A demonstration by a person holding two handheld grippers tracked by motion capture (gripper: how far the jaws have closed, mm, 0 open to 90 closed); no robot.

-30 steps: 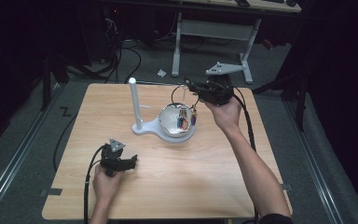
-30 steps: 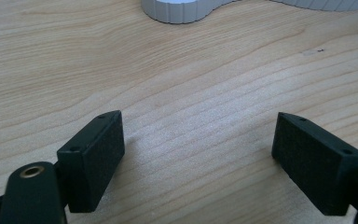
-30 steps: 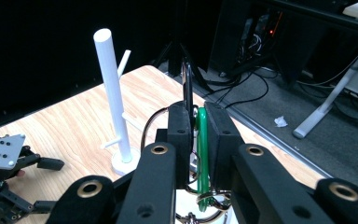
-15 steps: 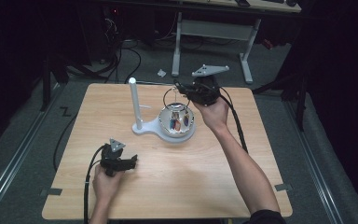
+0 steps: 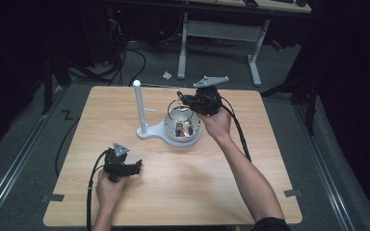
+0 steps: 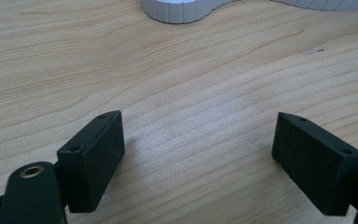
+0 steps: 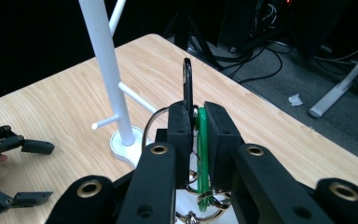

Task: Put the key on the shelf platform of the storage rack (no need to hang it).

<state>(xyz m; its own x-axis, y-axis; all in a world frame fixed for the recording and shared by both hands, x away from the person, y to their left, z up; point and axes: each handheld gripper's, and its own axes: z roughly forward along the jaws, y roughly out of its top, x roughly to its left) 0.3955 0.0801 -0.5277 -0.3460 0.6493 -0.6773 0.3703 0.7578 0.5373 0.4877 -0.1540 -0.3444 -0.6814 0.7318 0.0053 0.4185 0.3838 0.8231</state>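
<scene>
green tag, maybe a key fob, clenched in right gripper jaws; left gripper released.

A light wooden table stands on a grey carpeted floor in a dim room whose edges fall into darkness. At twelve o'clock beyond it stands a white metal desk frame, with black cables looping on the floor at eleven o'clock and a crumpled scrap of paper just beside the frame's foot. Metal rails run along the floor at nine and three o'clock.
</scene>
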